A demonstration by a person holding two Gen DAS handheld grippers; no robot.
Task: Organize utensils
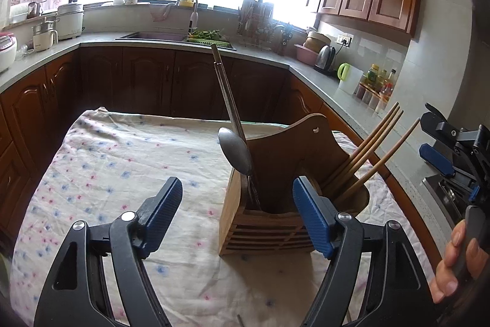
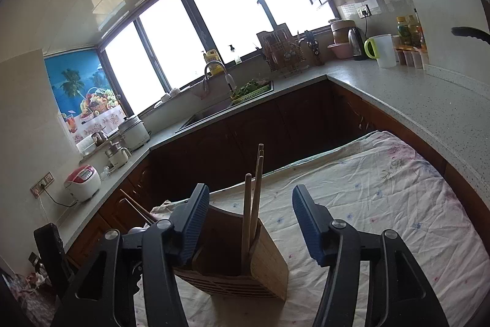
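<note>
Left wrist view: the left gripper (image 1: 237, 212) stands wide open with nothing between its pads, its right finger just in front of the wooden utensil holder (image 1: 275, 204) on the flowered cloth (image 1: 107, 173). A metal spoon (image 1: 235, 153) and a long-handled utensil (image 1: 228, 94) lean out of the near compartment; wooden chopsticks (image 1: 370, 149) fan from the far one. The tall handle tips well over the rim, so a brush from that finger could likely lever it out or rock the holder.

Right wrist view: the right gripper (image 2: 251, 221) is likewise spread wide and empty, straddling the holder (image 2: 245, 262) with chopsticks (image 2: 255, 198) upright between the pads, untouched. Closing or sweeping sideways here could knock them askew, and the loose cloth (image 2: 382, 189) may let the holder slide
</note>
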